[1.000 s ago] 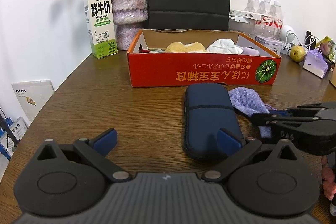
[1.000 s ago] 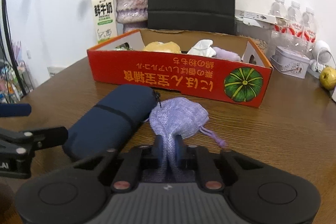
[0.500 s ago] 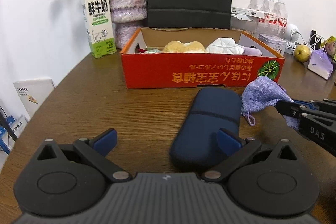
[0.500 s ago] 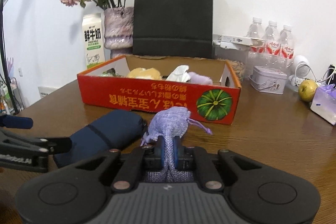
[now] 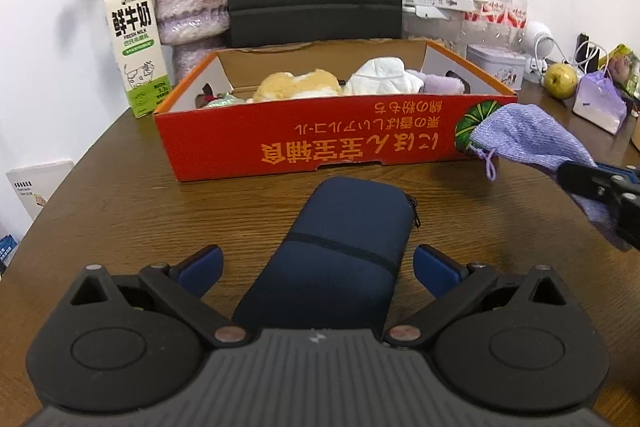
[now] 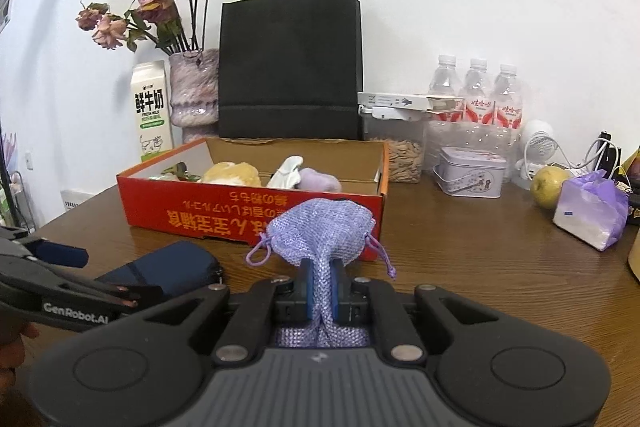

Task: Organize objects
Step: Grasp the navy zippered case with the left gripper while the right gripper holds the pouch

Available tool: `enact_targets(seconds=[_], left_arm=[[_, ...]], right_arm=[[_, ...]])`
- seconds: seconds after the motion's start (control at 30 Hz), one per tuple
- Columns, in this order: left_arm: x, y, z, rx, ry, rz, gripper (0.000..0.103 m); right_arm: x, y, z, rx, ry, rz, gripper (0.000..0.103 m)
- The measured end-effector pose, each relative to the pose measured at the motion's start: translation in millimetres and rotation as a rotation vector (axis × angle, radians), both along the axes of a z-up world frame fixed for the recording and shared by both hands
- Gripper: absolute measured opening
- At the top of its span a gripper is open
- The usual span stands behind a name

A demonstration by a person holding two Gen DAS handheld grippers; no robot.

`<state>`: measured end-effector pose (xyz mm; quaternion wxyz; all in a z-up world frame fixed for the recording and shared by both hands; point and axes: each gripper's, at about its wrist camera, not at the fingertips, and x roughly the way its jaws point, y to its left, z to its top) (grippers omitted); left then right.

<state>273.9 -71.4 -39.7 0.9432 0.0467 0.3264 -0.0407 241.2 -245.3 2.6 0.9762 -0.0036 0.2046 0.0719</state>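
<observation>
Lilac mesh drawstring pouch [image 6: 325,233] is pinched at its gathered neck between the fingers of the right gripper [image 6: 322,291], which is clamped tight on the fabric; the pouch body bulges forward of the fingertips and hangs clear of the wooden table [image 6: 480,267]. Straight ahead of those fingers, just beyond the pouch, stands the near wall of the red cardboard box [image 6: 224,215], with the box opening above and behind it. Judgement: the coming move turns on this, the pouch must go forward and up over that wall before release. Box already holds a tan plush item [image 5: 298,85], a white cloth [image 5: 380,75] and a lilac soft item [image 5: 440,83]. Navy zip case [image 5: 340,239] lies flat on the table, long axis running away from the left gripper [image 5: 316,269], its near end between that gripper's spread, empty fingers; the left hand is clearly the nearer one to it. The left wrist view shows the pouch from the side, overlapping the box's right front corner, and the case's full length; the right wrist view shows only the case's far end, but alone shows the pinch on the pouch neck.
</observation>
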Motion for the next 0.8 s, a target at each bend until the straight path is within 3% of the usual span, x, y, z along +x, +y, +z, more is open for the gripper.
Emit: enact_targets(seconds=[0.23,0.3,0.43,0.8], left_arm=[[18,0,-16,-0.006,0.081,0.001,0.103],[19,6,-18,-0.045,0.077,0.008,0.103],[14,8,-21,-0.047,0.04,0.016,0.103],[14,9,-20,-0.052,0.04,0.016,0.103]], right_arm=[[2,-1,-6,-0.013,0.02,0.026,0.007],[2,0,-6,-0.012,0.021,0.031,0.007],[1,1,-6,-0.013,0.023,0.031,0.007],[3,7,-11,-0.04,0.035,0.033,0.008]])
